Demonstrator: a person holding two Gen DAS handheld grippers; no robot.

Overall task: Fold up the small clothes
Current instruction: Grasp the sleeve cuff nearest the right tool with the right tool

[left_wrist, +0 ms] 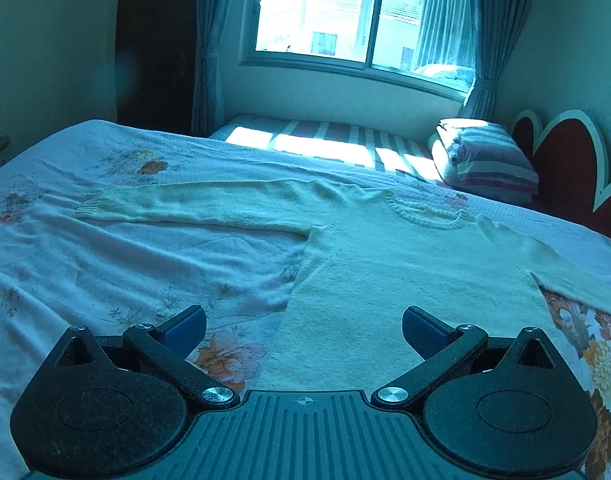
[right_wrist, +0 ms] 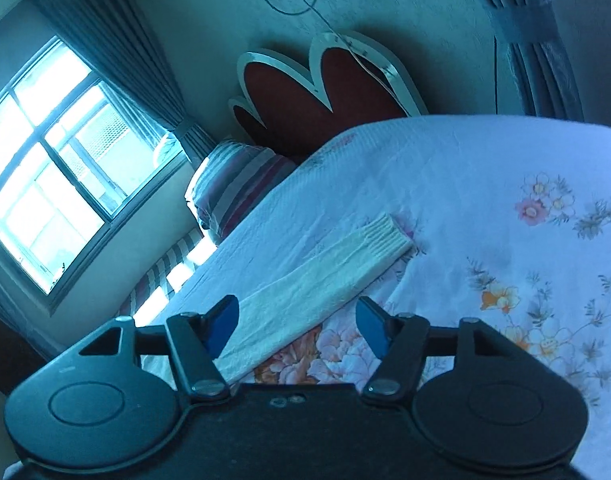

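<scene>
A cream knitted sweater (left_wrist: 385, 264) lies flat on the floral bedsheet (left_wrist: 105, 264), collar toward the window, both sleeves stretched out sideways. My left gripper (left_wrist: 304, 330) hovers open over the sweater's lower left edge, with nothing between its blue pads. In the right wrist view one sleeve (right_wrist: 329, 276) runs away from me to its ribbed cuff (right_wrist: 385, 236). My right gripper (right_wrist: 297, 326) stands open just above the near part of that sleeve, and its pads do not press on the cloth.
A folded striped quilt (left_wrist: 485, 160) sits at the head of the bed beside a red heart-shaped headboard (left_wrist: 561, 160). A window (left_wrist: 345, 12) with curtains lies beyond a striped mattress (left_wrist: 325, 136). The floral sheet (right_wrist: 505, 240) spreads wide to the right of the sleeve.
</scene>
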